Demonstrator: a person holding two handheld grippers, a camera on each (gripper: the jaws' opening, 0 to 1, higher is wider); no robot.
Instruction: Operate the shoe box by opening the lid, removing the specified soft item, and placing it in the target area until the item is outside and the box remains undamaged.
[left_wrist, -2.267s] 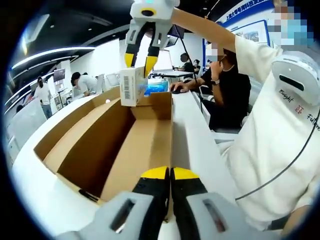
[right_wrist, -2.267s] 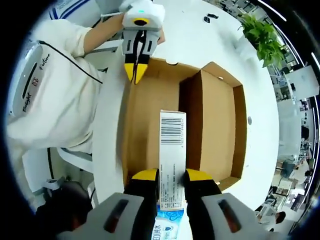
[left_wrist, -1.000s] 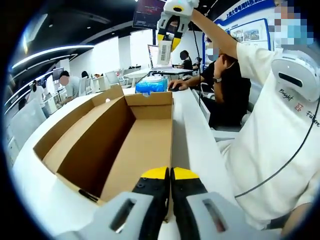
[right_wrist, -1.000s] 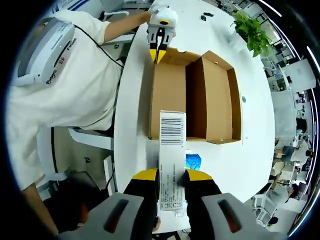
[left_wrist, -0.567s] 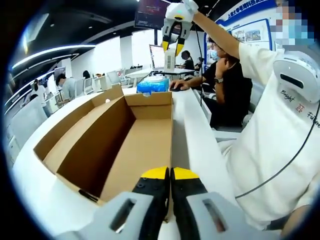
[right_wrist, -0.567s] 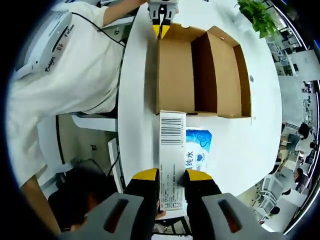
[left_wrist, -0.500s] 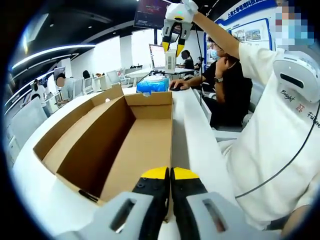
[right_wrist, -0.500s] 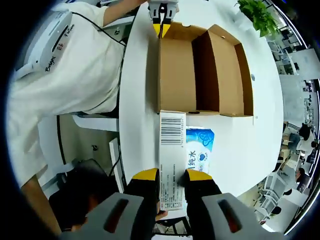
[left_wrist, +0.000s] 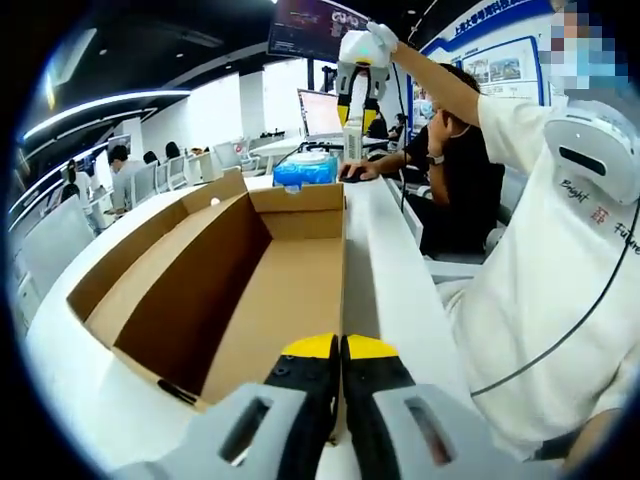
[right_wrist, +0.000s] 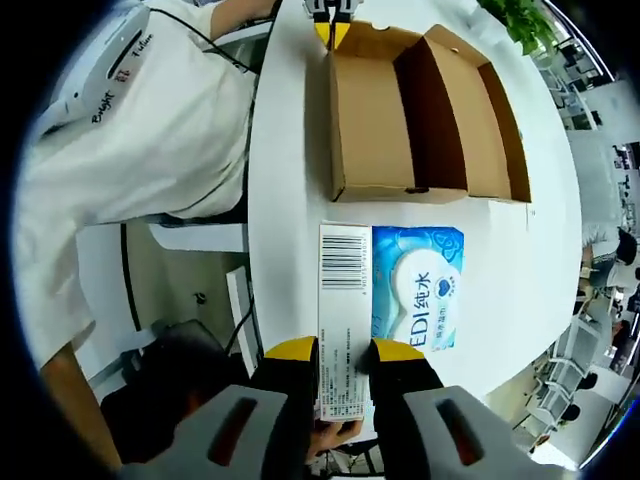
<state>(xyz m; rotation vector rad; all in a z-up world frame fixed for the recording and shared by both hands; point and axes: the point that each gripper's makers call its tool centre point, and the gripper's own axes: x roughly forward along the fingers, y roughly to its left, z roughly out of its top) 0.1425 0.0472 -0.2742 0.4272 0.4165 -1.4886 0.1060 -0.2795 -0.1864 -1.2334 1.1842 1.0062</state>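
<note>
Jaws of your left gripper (left_wrist: 340, 352) sit pressed together, yellow tips touching, empty, at the near end of the open cardboard box (left_wrist: 290, 290) — pinning nothing you can see, just parked at its rim. Your right gripper (right_wrist: 343, 352) is clamped on the white carton (right_wrist: 344, 300), barcode facing the camera. A second ago that carton hung over the box; now it hangs above the white table (right_wrist: 290, 240) past the box's far end, beside the blue tissue pack (right_wrist: 420, 285). So the item is out, the lid is folded back, and the box looks unharmed — only the set-down remains. From the left gripper view the right gripper (left_wrist: 362, 92) is high above the pack (left_wrist: 305, 170).
</note>
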